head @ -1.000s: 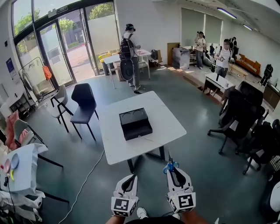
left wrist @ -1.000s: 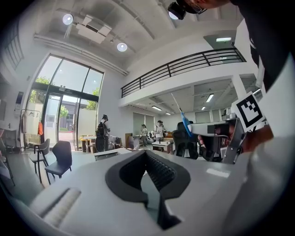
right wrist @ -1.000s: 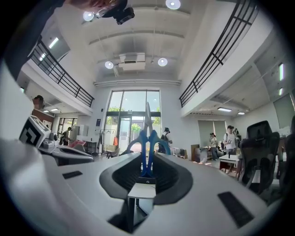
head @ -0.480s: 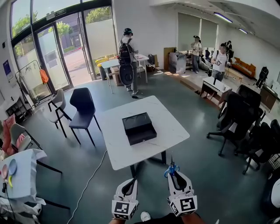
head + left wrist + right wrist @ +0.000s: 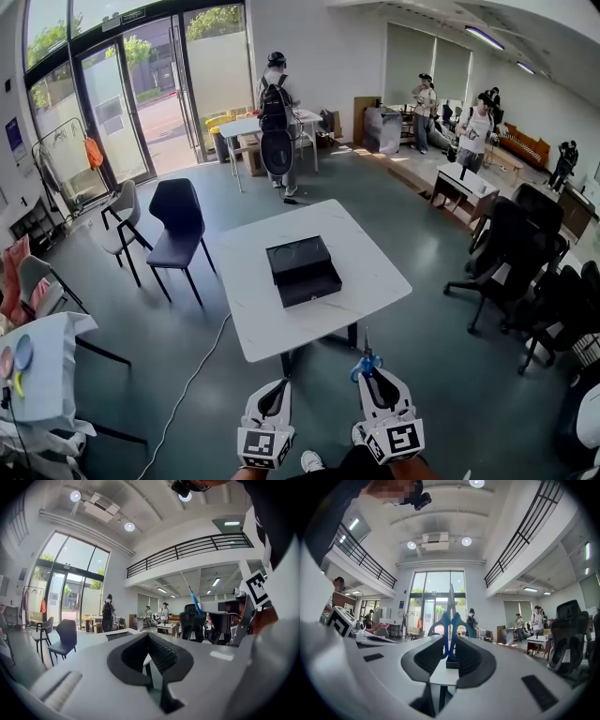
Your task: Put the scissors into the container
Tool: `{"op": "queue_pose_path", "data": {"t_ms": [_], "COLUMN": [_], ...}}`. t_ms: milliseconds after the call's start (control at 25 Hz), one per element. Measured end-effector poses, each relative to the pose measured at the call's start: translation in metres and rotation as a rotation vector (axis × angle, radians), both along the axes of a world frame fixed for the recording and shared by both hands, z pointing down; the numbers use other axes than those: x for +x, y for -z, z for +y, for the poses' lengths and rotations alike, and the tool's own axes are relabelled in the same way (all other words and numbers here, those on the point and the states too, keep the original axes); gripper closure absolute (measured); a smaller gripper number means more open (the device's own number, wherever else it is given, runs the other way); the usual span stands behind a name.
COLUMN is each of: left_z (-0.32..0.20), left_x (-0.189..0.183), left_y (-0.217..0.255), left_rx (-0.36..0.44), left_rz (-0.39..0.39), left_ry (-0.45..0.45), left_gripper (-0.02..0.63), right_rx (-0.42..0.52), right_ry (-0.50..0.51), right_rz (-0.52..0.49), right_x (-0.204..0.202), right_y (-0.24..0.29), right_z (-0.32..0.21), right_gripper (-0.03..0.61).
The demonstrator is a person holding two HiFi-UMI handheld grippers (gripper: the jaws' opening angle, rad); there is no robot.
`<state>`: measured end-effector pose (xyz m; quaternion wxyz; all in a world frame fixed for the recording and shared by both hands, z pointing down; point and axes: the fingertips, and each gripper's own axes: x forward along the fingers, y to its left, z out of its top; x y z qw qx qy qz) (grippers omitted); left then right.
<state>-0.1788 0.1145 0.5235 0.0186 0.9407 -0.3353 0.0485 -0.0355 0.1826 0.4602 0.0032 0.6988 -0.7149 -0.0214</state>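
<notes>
The black open-topped container (image 5: 302,267) sits in the middle of the white table (image 5: 361,281), ahead of both grippers. My right gripper (image 5: 371,373) is shut on the blue-handled scissors (image 5: 366,360), held low in front of the table's near edge. In the right gripper view the scissors (image 5: 450,620) stand upright between the pads, blades pointing up, with the container (image 5: 453,663) straight beyond them. My left gripper (image 5: 275,392) hangs beside it, shut with nothing in it. From the left gripper view the scissors (image 5: 193,603) show to the right.
A black chair (image 5: 178,225) stands left of the table, with office chairs (image 5: 511,248) to the right. A white cable (image 5: 192,375) runs across the floor at the left. A person with a backpack (image 5: 277,112) and others stand far back. A small cluttered table (image 5: 37,366) is near left.
The view has shifted slightly and the table sits a little nearer. Both grippers keep their pose, and the right one still holds the scissors.
</notes>
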Motion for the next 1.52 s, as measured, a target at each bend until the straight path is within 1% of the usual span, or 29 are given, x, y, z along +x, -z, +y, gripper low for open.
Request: {"op": "queue_pose_path", "data": {"t_ms": [120, 280, 480, 600, 800, 1000, 1160, 1280, 1520], "left_z": [-0.008, -0.019, -0.035, -0.048, -0.070, -0.101, -0.124, -0.134, -0.139], "left_x": [-0.001, 0.014, 0.037, 0.045, 0.065, 0.093, 0.107, 0.117, 0.138], "left_y": [-0.002, -0.003, 0.001, 0.001, 0.003, 0.010, 0.027, 0.031, 0.026], "left_rx": [-0.015, -0.033, -0.021, -0.017, -0.004, -0.006, 0.025, 0.034, 0.018], "left_rz": [-0.003, 0.012, -0.002, -0.012, -0.033, -0.016, -0.002, -0.013, -0.040], "left_ry": [0.012, 0.025, 0.013, 0.026, 0.043, 0.093, 0.148, 0.170, 0.211], "left_gripper": [0.606, 0.606, 0.606, 0.606, 0.606, 0.606, 0.606, 0.606, 0.606], "right_rx": [-0.007, -0.019, -0.017, -0.022, -0.027, -0.024, -0.023, -0.023, -0.028], "right_ry": [-0.001, 0.005, 0.009, 0.028, 0.036, 0.064, 0.119, 0.127, 0.156], "right_rz": [0.000, -0.001, -0.017, -0.043, -0.024, -0.055, -0.034, -0.040, -0.057], "right_x": [0.000, 0.011, 0.035, 0.045, 0.070, 0.098, 0.115, 0.130, 0.159], "right_y": [-0.002, -0.004, -0.004, -0.004, -0.004, -0.008, 0.000, -0.001, -0.004], "right_z": [-0.008, -0.020, -0.041, -0.057, -0.082, -0.109, -0.127, -0.138, -0.149], "right_gripper": [0.497, 0.496, 0.495, 0.496, 0.495, 0.495, 0.495, 0.495, 0.495]}}
